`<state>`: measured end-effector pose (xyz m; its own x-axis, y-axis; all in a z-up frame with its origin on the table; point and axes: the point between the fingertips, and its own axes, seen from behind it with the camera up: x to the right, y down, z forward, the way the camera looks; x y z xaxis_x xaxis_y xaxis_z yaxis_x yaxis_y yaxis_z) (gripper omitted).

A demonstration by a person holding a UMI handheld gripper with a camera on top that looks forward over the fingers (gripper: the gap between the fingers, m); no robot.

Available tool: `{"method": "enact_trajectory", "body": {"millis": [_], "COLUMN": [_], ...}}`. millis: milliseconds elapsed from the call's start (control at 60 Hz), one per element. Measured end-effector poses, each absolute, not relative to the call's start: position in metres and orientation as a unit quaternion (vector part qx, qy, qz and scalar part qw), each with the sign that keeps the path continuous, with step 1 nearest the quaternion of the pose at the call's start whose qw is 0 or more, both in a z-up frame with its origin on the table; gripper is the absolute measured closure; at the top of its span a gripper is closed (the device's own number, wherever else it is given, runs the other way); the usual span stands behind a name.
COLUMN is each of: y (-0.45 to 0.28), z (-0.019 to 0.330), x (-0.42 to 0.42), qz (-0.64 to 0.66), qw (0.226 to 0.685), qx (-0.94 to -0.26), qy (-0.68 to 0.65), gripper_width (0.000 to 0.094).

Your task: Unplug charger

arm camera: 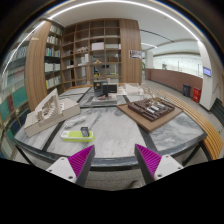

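My gripper (113,160) is open and empty, its magenta pads (80,158) spread wide above the near edge of a pale marble-topped table (120,135). Nothing stands between the fingers. I cannot make out a charger or a socket. A small grey object (85,131) lies on a yellow-green flat item (74,135) on the table, ahead and to the left of the left finger; what it is I cannot tell.
A white boxy object (45,110) stands on the table's left side. A wooden tray with dark items (150,110) sits at the right. Wooden bookshelves (95,55) fill the far wall, with a dark chair (105,88) before them.
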<state>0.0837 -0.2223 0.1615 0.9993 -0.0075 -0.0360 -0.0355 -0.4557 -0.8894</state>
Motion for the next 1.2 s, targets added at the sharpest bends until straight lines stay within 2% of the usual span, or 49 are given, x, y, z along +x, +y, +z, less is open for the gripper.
{"method": "enact_trajectory", "body": {"millis": [267,417,683,733,767,783,800,850,1083,1200], "y": [-0.158,-0.105,-0.015,-0.002,0.007,0.010,0.015,0.021,0.022,0.023], "z": [0.123,0.101,0.056,0.046,0.038,0.034,0.030,0.026,0.028,0.036], "x": [0.063,0.017,-0.058,-0.065,-0.066,-0.066,-0.065,-0.069,-0.072,-0.070], "qz": [0.015,0.037,0.024,0.022,0.017,0.014,0.011,0.020,0.040,0.053], "qw": [0.501,0.497,0.528,0.526,0.523,0.522,0.521,0.528,0.542,0.541], "qx": [-0.865,-0.867,-0.846,-0.847,-0.849,-0.850,-0.851,-0.846,-0.838,-0.837], "qy": [-0.006,-0.021,-0.073,-0.071,-0.070,-0.069,-0.069,-0.072,-0.057,-0.057], "gripper_width": [0.0114,0.0115,0.0152,0.0205,0.0280,0.0278,0.0330,0.0662,0.0817,0.0827]}}
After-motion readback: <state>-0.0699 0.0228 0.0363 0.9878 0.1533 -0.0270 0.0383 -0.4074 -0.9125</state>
